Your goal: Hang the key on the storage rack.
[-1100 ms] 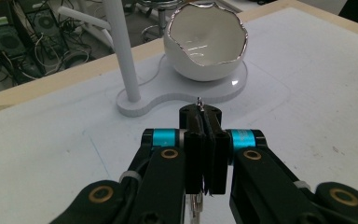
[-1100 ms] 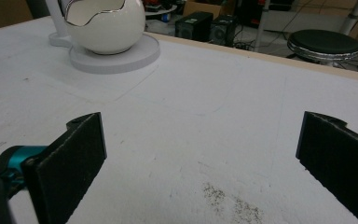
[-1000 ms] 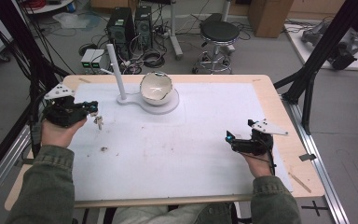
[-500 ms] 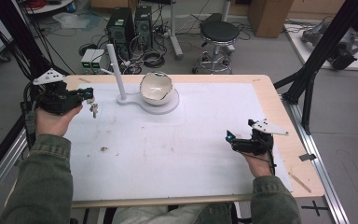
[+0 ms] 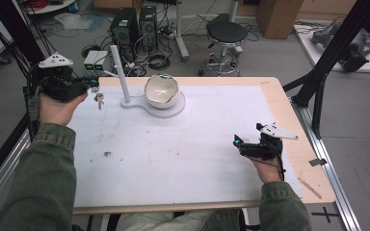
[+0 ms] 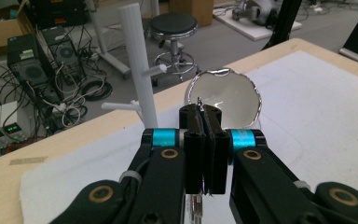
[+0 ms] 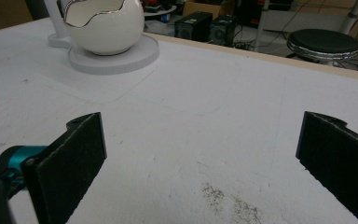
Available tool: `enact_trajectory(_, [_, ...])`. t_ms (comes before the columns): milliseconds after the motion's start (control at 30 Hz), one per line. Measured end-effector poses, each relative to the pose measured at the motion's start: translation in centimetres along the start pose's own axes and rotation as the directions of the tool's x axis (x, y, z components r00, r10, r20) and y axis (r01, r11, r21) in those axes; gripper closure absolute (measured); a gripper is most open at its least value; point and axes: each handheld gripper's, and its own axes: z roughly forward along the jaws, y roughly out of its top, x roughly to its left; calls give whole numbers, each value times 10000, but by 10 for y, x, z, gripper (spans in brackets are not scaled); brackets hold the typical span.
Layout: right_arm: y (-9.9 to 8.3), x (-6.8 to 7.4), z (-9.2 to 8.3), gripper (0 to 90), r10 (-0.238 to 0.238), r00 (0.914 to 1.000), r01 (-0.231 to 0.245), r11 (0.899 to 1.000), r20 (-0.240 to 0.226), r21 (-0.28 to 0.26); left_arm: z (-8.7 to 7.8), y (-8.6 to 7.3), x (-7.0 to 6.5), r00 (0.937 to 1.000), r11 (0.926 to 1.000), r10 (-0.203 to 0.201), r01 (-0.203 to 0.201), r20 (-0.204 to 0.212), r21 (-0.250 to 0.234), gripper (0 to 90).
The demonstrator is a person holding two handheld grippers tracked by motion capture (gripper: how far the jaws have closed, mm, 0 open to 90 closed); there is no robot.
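Moved: left gripper (image 5: 92, 84) has risen and gone toward the far left corner of the table since the earlier frames, now near the white peg stand (image 5: 119, 72); the keys (image 5: 99, 98) went with it, off the mat.
Left gripper state: jaws pressed together on a thin metal ring (image 6: 200, 103) that pokes out between the pads in the left gripper view; the keys dangle below the jaws in the high view.
Keys, place: in the air over the far left edge of the white mat (image 5: 183, 159), just left of the peg stand's base, not touching the mat.
Right gripper (image 5: 236, 143): unchanged, held low over the near right part of the mat, jaws wide apart with nothing between them.
Bowl (image 5: 161, 90): white with a jagged silver rim, on its round base just right of the peg stand, at the far side; same place as before.
Mat: dark speck (image 5: 107, 154) stays at near left.
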Motion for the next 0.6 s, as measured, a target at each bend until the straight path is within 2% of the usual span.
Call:
enact_trajectory(133, [0,0,0,4,12,10000,-12,10000,9,5,4,6,2,10000,9999,-63,62,-9,-82,879])
enact_trajectory(267, [0,-2,0,4,47,10000,-47,10000,24,0,8,12,3,10000,9999,74,-74,29,-71,879])
enact_trajectory(333, [0,-2,-1,4,44,10000,-44,10000,28,-22,10,15,3,10000,9998,8,-9,-69,-176,879])
enact_trajectory(400, [0,-2,0,4,77,10000,-77,10000,13,5,13,18,2,10000,9995,-100,100,3,-316,879])
enact_trajectory(600, [0,-1,-2,4,152,9999,-152,9999,-8,-41,25,29,0,10000,9992,42,-42,-2,-394,879])
